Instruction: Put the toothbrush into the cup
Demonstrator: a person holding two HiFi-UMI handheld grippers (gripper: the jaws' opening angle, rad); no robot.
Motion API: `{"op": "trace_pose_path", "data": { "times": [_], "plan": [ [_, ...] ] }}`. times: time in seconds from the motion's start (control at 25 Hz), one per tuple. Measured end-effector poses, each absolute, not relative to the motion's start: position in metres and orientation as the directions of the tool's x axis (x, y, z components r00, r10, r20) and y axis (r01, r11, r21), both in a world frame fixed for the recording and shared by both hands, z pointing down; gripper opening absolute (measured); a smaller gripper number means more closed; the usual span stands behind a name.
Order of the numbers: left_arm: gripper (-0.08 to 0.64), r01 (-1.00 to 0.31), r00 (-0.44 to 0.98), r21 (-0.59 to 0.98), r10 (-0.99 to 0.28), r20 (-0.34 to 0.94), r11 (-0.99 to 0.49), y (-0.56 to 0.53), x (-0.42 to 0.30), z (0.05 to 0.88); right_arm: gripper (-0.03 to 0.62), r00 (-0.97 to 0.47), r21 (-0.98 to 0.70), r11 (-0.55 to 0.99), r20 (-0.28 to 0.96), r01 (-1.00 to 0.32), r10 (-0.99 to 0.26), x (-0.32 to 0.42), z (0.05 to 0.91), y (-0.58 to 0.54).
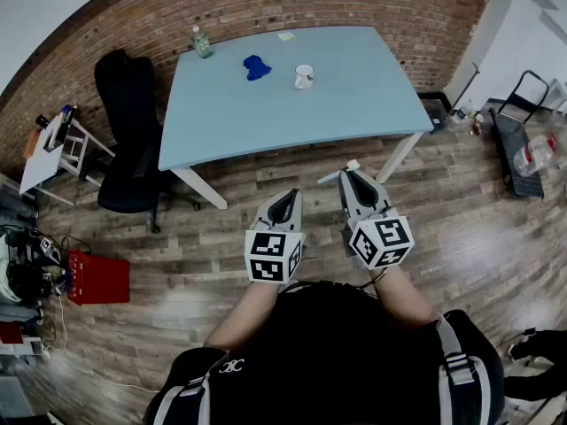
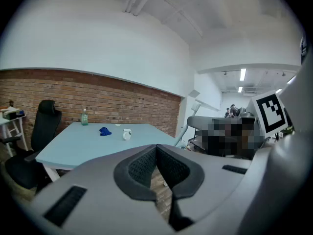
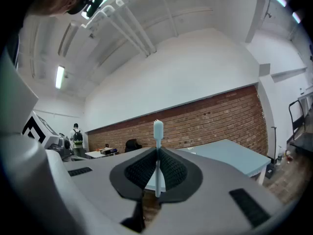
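A white toothbrush (image 3: 158, 151) stands upright between the pads of my right gripper (image 3: 157, 156), which is shut on it; its head sticks up above the jaws. In the head view the toothbrush (image 1: 341, 173) shows as a pale bar at the tip of the right gripper (image 1: 357, 180). My left gripper (image 1: 283, 202) is beside it, over the floor, jaws shut with nothing between them (image 2: 157, 153). The white cup (image 1: 304, 76) stands on the light blue table (image 1: 354, 104), well ahead of both grippers, and also shows small in the left gripper view (image 2: 127, 134).
A blue cloth (image 1: 256, 66) and a green bottle (image 1: 202, 42) are on the table's far side. A black office chair (image 1: 133, 140) stands left of the table, a red box (image 1: 97, 278) on the floor further left. A brick wall (image 1: 266, 3) runs behind.
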State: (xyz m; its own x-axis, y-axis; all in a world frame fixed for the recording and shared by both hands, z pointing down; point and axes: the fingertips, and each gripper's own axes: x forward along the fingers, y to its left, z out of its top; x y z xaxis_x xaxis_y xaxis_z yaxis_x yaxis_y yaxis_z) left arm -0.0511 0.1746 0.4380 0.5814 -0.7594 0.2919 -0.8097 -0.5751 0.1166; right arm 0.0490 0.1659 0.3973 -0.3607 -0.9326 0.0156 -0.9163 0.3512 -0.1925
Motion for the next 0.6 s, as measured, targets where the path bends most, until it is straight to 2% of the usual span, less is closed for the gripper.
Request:
{"op": "trace_pose_path", "data": {
  "times": [0.6],
  "plan": [
    [0.006, -0.767, 0.636, 0.111, -0.723, 0.272, -0.632, 0.125, -0.114, 0.444, 0.035, -0.292, -0.175, 0.286, 0.004, -0.942, -0.957, -0.009, 0.400, 0.129]
  ]
}}
